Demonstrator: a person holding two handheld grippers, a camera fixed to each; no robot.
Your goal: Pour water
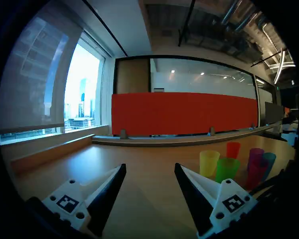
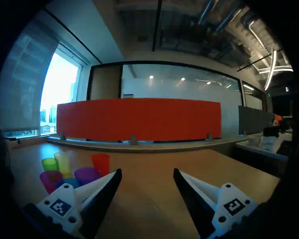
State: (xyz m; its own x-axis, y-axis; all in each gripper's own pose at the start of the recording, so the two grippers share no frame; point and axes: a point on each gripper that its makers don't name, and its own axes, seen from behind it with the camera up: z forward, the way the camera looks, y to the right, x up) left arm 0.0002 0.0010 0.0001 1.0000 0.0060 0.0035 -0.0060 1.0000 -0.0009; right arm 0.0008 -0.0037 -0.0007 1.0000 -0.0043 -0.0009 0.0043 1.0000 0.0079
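I hold my left claw (image 1: 150,165) spread wide and empty, low over the counter (image 1: 149,199), off to one side of the red cup (image 1: 233,149). My right claw (image 2: 147,170) hangs just as wide and empty on the red cup's other side. I judge this flanking pose leaves either claw free to take a cup for pouring. The cups stand upright, clustered around the red cup. The yellow cup (image 1: 209,162) and green cup (image 1: 227,169) stand beside it toward my left claw. The purple cup (image 1: 256,155), pink cup (image 1: 255,175) and teal cup (image 1: 269,159) stand toward my right claw. They are translucent, yet I cannot tell which holds water.
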